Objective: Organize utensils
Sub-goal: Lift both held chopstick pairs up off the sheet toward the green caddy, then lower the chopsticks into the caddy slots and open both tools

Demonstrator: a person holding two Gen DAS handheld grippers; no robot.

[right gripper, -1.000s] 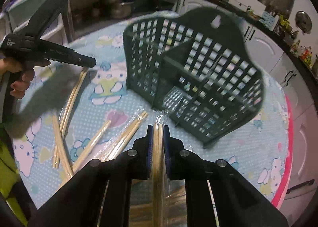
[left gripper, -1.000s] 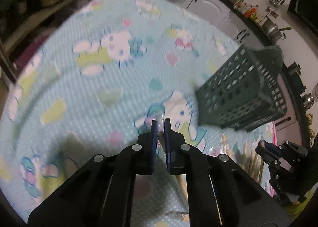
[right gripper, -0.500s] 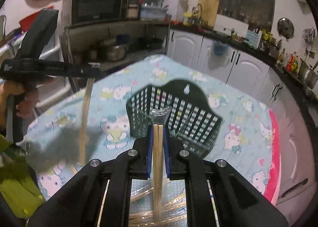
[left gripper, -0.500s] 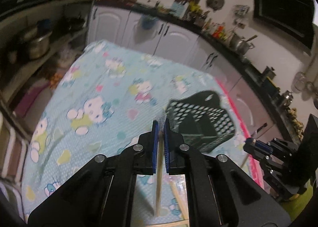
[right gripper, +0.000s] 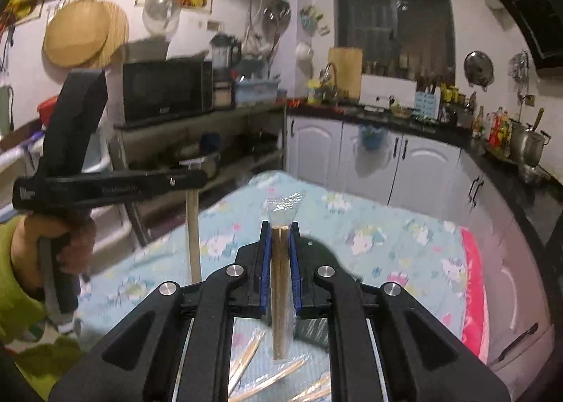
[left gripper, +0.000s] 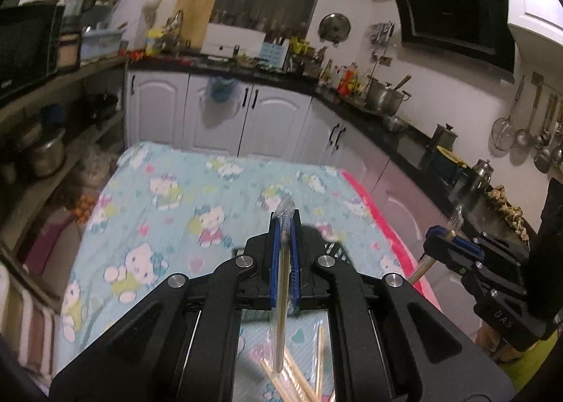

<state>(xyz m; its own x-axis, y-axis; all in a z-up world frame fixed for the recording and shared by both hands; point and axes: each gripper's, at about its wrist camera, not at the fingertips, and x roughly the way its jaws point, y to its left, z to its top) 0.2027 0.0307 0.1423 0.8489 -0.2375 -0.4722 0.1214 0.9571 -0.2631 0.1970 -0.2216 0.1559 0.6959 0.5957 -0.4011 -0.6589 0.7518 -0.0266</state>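
Both grippers are up off the table now, a clear lift from a second ago, so two wrapped pairs are out of the pile and ready for the basket. Closest in, the left gripper (left gripper: 285,222) is clamped on its wrapped chopsticks (left gripper: 281,300), long axis near upright, wrapper tip upward. The right gripper (right gripper: 279,236) pinches its own pair (right gripper: 280,289), also hanging upright. Below, loose chopsticks (right gripper: 267,381) remain on the tablecloth (left gripper: 169,212); the green basket (left gripper: 334,250) is barely visible.

The left tongs (left gripper: 285,222) clamp a plastic-wrapped chopstick pair (left gripper: 281,296) above the cartoon-print worktop (left gripper: 169,226); the right tongs (left gripper: 443,243) grip another pair (left gripper: 420,270).
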